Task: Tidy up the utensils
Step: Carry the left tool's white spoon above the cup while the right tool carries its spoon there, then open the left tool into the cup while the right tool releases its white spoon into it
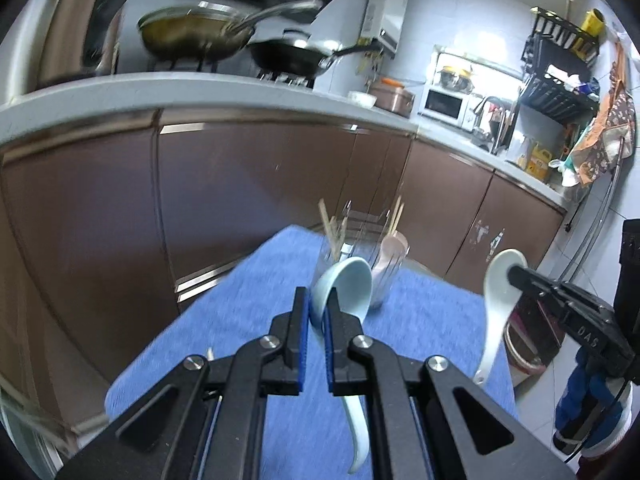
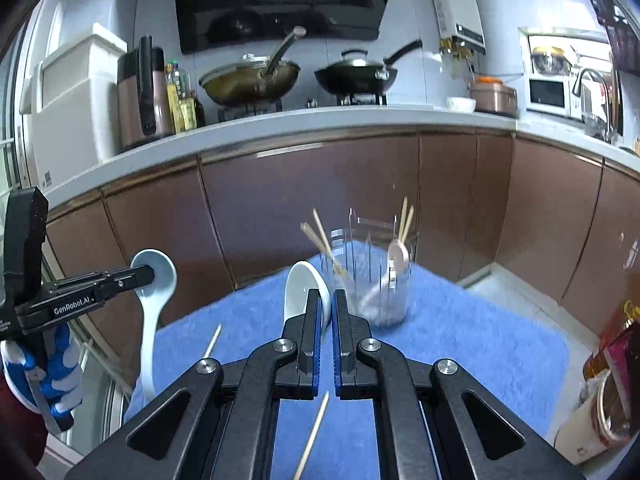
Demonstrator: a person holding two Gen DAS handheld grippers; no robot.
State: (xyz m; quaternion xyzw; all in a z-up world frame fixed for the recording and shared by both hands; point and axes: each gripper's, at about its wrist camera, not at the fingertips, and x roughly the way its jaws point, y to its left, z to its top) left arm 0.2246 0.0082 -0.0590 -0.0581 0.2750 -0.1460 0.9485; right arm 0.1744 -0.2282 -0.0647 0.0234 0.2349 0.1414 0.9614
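Note:
My left gripper (image 1: 316,296) is shut on the bowl of a light blue ceramic spoon (image 1: 348,284), whose handle hangs down over the blue towel (image 1: 248,320). My right gripper (image 2: 328,296) is shut on the bowl of a white ceramic spoon (image 2: 300,284). Each view shows the other gripper from the side: the right gripper (image 1: 516,276) with the white spoon (image 1: 496,320), the left gripper (image 2: 146,276) with the blue spoon (image 2: 150,320). Ahead, a clear holder (image 2: 376,284) on the blue towel (image 2: 480,340) contains chopsticks and a pink spoon (image 2: 398,254). Both spoons hang above the towel, short of the holder (image 1: 360,256).
Two loose chopsticks (image 2: 212,340) (image 2: 312,436) lie on the towel near me. Behind the table run brown cabinets (image 2: 280,200) under a counter with two woks (image 2: 248,80). A jar and packets (image 2: 608,392) stand by the table's right edge.

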